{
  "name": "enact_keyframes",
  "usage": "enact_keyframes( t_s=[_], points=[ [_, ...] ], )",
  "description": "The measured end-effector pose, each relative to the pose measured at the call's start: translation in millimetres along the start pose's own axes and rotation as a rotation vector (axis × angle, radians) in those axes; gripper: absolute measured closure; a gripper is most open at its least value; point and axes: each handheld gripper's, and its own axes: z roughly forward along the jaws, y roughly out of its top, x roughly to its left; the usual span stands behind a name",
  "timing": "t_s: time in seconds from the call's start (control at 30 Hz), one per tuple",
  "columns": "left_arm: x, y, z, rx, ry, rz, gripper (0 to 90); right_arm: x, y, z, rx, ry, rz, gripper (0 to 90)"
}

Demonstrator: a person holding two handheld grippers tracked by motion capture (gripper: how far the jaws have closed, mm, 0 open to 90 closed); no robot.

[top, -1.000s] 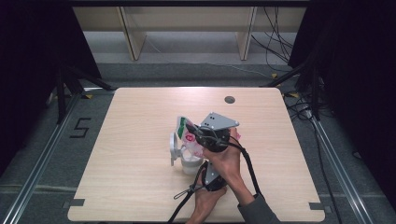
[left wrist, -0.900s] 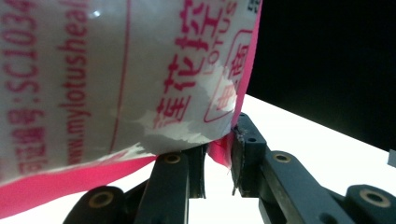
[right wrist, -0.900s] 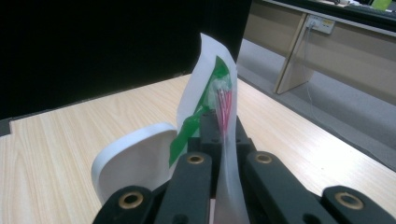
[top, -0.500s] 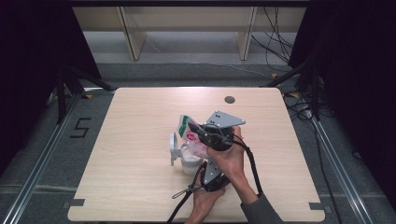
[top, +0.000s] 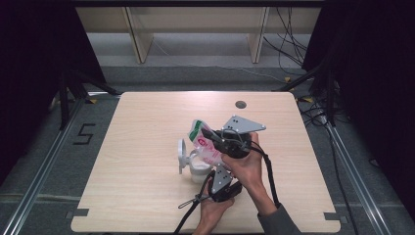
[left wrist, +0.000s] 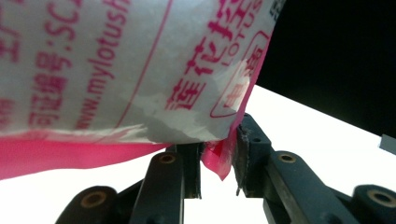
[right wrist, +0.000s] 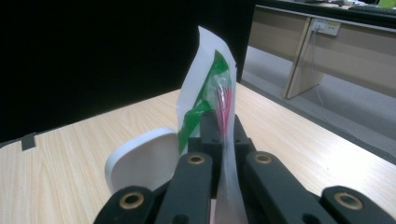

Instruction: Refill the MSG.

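1. The bag (top: pixel 205 145), a white plastic pouch with pink print and a green stripe near its top, is held up off the desk (top: pixel 132 196) a little right of centre, above a white container (top: pixel 198 166).
2. In the right gripper view the bag (right wrist: pixel 210 93) stands edge-on, its thin side running up between the two black jaws.
3. The right hand-held gripper (top: pixel 215 139) is clamped on the bag, its jaws pressed tight on the plastic film, with the grey three-cornered plate above it.
4. The left hand-held gripper (top: pixel 215 183) sits lower, near the front edge of the desk. In the left gripper view the pink bottom corner of the bag (left wrist: pixel 219 158) hangs between its jaws, which have just been opening; a narrow gap shows beside the film.
5. The white container has a round lid (top: pixel 182 155) standing on edge at its left side; the same lid (right wrist: pixel 140 161) shows beside the bag in the right gripper view.
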Motion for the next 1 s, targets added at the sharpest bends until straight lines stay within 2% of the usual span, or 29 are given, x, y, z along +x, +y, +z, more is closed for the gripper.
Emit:
enact_keyframes(
  t_s=[0.03,0.07,0.17,0.2,0.23,0.27,0.3,0.33,0.4,0.43,0.47,0.5,0.57,0.6,0.63,0.67,0.73,0.77,0.8,0.83,0.87,0.9,0.93,1.0],
  points=[
    [0.1,-0.1,-0.3,0.002,-0.004,0.004,72.9,0.1,-0.3,-0.9,-0.001,0.001,0.008,90.0],
    [-0.2,-0.2,-0.2,-0.001,-0.001,0.003,72.8,-0.6,0.2,-2.5,-0.001,-0.009,-0.010,90.0],
    [-1.0,0.7,-2.9,0.008,-0.004,0.008,71.3,-0.4,0.9,-5.7,-0.005,0.004,-0.006,90.0],
    [-0.7,0.8,-3.6,0.011,-0.011,0.013,71.1,-1.7,1.1,-7.2,-0.016,0.000,-0.022,90.0],
    [-0.4,0.8,-4.4,0.014,-0.012,0.014,70.6,-1.6,0.9,-8.7,-0.012,0.015,0.006,90.0],
    [-0.7,1.0,-5.1,0.018,-0.005,0.009,69.9,-3.0,1.1,-10.6,-0.020,0.025,0.000,90.0],
    [-0.2,1.2,-5.6,0.022,-0.008,0.005,69.5,-2.3,0.9,-13.4,-0.021,0.021,0.026,90.0],
    [-0.3,1.3,-6.2,0.023,-0.009,0.000,68.4,-4.7,1.2,-15.3,-0.029,0.025,0.007,90.0],
    [-1.1,1.4,-7.0,0.027,-0.003,0.008,66.7,-7.4,1.5,-20.5,-0.040,0.024,0.009,90.0],
    [-0.7,1.5,-7.7,0.029,-0.005,0.010,64.9,-7.1,1.0,-23.8,-0.042,0.028,0.043,90.0],
    [-0.4,1.6,-7.8,0.032,-0.004,0.022,63.8,-9.8,0.9,-26.4,-0.058,0.025,0.024,90.0],
    [0.1,1.5,-7.9,0.037,-0.006,0.029,63.9,-10.5,0.3,-28.5,-0.069,0.035,0.030,90.0],
    [0.9,1.4,-10.5,0.052,-0.008,0.031,62.8,-12.1,-1.5,-33.4,-0.075,0.044,0.048,90.0],
    [-0.1,0.9,-11.1,0.050,-0.009,0.019,62.0,-13.4,-2.7,-35.7,-0.082,0.037,0.060,90.0],
    [0.6,1.3,-13.0,0.063,-0.007,0.025,60.6,-14.4,-3.7,-37.7,-0.086,0.052,0.079,90.0],
    [1.1,0.9,-13.8,0.063,-0.007,0.017,59.3,-16.4,-4.2,-39.4,-0.097,0.053,0.070,90.0],
    [2.7,0.1,-15.9,0.062,-0.004,0.015,58.6,-17.6,-5.7,-43.2,-0.108,0.074,0.105,90.0],
    [3.1,0.3,-18.1,0.072,0.006,0.022,58.2,-19.1,-6.3,-44.2,-0.119,0.083,0.100,90.0],
    [3.8,-0.2,-18.4,0.065,0.000,0.019,57.1,-20.2,-7.0,-46.6,-0.120,0.091,0.115,90.0],
    [8.4,0.7,-17.8,0.043,-0.020,0.059,55.2,-21.5,-7.7,-47.4,-0.127,0.096,0.120,90.0],
    [9.0,0.9,-20.2,0.042,-0.010,0.049,53.2,-22.4,-8.4,-48.8,-0.133,0.099,0.133,90.0],
    [7.1,0.0,-23.3,0.068,0.010,0.015,53.0,-24.8,-9.8,-50.6,-0.142,0.095,0.133,90.0],
    [7.0,0.5,-25.9,0.083,0.020,0.020,52.7,-25.5,-10.4,-51.5,-0.138,0.113,0.145,90.0],
    [7.8,0.3,-29.0,0.084,0.018,0.013,51.9,-27.8,-13.0,-51.9,-0.167,0.129,0.169,90.0]
  ],
)
